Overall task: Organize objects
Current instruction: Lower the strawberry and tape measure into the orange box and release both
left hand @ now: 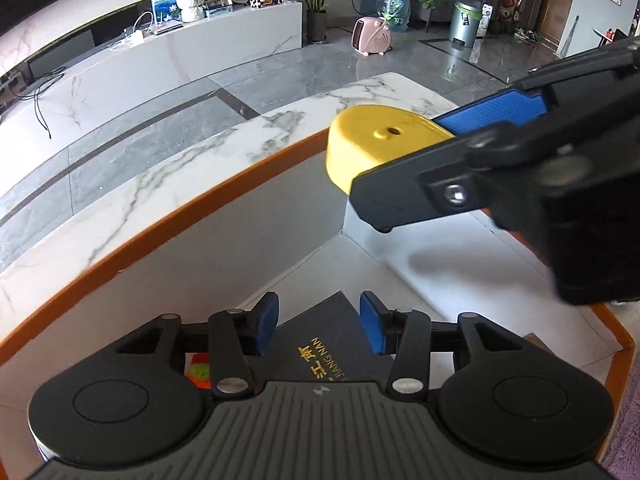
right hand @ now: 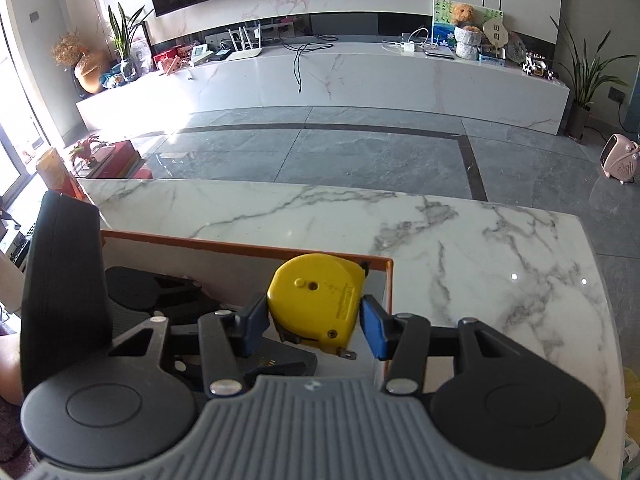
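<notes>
My right gripper [right hand: 314, 322] is shut on a yellow tape measure [right hand: 316, 300] and holds it above a white box with an orange rim [right hand: 248, 246]. In the left wrist view the tape measure [left hand: 376, 140] shows between the right gripper's fingers [left hand: 400, 196], over the box's far wall [left hand: 200, 208]. My left gripper [left hand: 318, 326] is open inside the box, just above a black booklet with gold lettering [left hand: 320, 344]. The booklet also shows in the right wrist view [right hand: 276, 360]. A red and yellow object [left hand: 198, 374] peeks out under the left gripper.
The box sits on a white marble table [right hand: 460, 248]. Beyond it are a grey tiled floor [right hand: 320, 152], a long white TV cabinet [right hand: 340, 76] and a pink heater [left hand: 372, 36]. A purple rug [left hand: 628, 420] lies at the right.
</notes>
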A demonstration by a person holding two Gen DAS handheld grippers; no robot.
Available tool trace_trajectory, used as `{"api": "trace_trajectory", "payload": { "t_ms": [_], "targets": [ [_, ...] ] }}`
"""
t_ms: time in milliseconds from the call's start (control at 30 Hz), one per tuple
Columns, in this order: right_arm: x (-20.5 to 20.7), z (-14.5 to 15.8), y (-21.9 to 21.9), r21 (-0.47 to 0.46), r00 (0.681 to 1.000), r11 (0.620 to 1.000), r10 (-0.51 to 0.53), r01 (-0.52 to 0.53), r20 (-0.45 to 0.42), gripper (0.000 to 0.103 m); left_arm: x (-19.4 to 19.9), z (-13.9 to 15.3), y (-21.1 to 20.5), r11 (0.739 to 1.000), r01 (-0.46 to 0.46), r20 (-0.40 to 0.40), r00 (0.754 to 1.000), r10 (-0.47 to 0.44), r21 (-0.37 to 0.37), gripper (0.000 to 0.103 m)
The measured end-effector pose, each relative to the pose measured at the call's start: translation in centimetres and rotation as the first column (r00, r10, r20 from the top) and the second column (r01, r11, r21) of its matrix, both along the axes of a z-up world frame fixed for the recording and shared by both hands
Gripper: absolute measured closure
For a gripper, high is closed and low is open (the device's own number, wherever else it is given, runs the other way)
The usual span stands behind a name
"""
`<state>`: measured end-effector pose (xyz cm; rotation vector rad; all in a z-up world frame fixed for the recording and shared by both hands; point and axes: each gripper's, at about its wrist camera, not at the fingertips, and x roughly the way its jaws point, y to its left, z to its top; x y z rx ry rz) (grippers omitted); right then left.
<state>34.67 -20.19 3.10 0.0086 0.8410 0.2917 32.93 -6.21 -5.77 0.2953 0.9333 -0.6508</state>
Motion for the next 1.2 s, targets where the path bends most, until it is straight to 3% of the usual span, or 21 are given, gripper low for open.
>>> {"api": "trace_trajectory", "payload": {
  "t_ms": [133,233,400,500,633,767,1033,1200],
  "targets": [
    [-0.3,-0.2,-0.7,-0.02,0.999,0.999,0.036,-0.036,-0.019,0.05,-0.1,-0.6,0.0,0.999,0.0,0.005,1.0,-0.001,0.038,0.049],
    [-0.6,-0.3,-0.6,-0.05,0.994,0.993,0.101,-0.103,-0.041,0.051,0.3,-0.2,0.4,0.997,-0.054,-0.026,0.998,0.055,0.045,0.056],
    [-1.9,-0.8,0.6,-0.119,0.973,0.968,0.21,-0.221,-0.094,0.051,0.0,0.2,1.8,0.991,-0.12,-0.039,0.992,0.123,0.061,0.058],
    [-2.6,-1.2,1.9,-0.181,0.952,0.94,0.262,-0.289,-0.158,0.05,0.2,0.5,2.7,0.986,-0.158,-0.072,0.984,0.161,0.051,0.063],
    [-2.7,-2.5,3.8,-0.305,0.918,0.875,0.303,-0.375,-0.258,0.05,0.0,0.8,3.4,0.983,-0.178,-0.069,0.981,0.181,0.055,0.073],
    [-2.1,-3.3,5.0,-0.353,0.9,0.848,0.281,-0.396,-0.335,0.051,-0.4,1.9,4.2,0.978,-0.207,-0.082,0.976,0.203,-0.039,0.073],
    [-1.0,-6.0,6.9,-0.397,0.864,0.827,0.194,-0.399,-0.464,0.051,-2.2,2.7,3.7,0.972,-0.233,0.021,0.972,0.233,0.016,0.073],
    [-1.0,-6.8,8.0,-0.447,0.858,0.8,0.156,-0.401,-0.49,0.051,-2.6,3.2,4.4,0.972,-0.234,-0.006,0.972,0.234,-0.015,0.073]
  ]
}}
